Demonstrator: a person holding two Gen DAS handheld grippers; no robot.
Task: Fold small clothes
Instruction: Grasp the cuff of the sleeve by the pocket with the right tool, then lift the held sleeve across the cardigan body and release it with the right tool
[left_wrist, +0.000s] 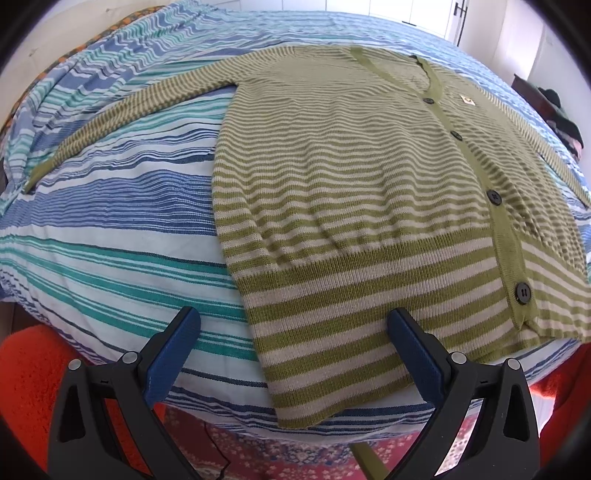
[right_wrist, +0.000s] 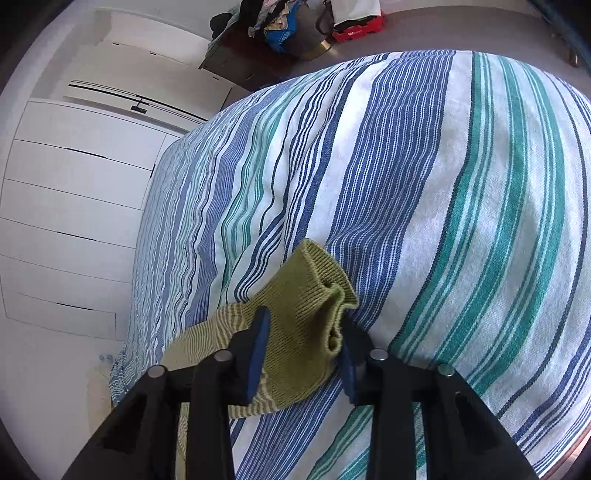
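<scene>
A green and cream striped cardigan (left_wrist: 351, 192) lies flat, front up and buttoned, on the striped bedspread (left_wrist: 110, 229). Its left sleeve (left_wrist: 122, 114) stretches out to the left. My left gripper (left_wrist: 293, 325) is open, hovering over the cardigan's bottom hem near the bed's front edge. In the right wrist view, my right gripper (right_wrist: 304, 332) is closed on the solid green cuff (right_wrist: 314, 291) of the other sleeve and holds it just above the bedspread (right_wrist: 443, 221).
An orange blanket (left_wrist: 29, 376) and a patterned red rug (left_wrist: 295, 454) lie below the bed's front edge. White drawers (right_wrist: 74, 206) stand beside the bed. A dark cabinet with piled clothes (right_wrist: 273, 26) stands beyond the bed.
</scene>
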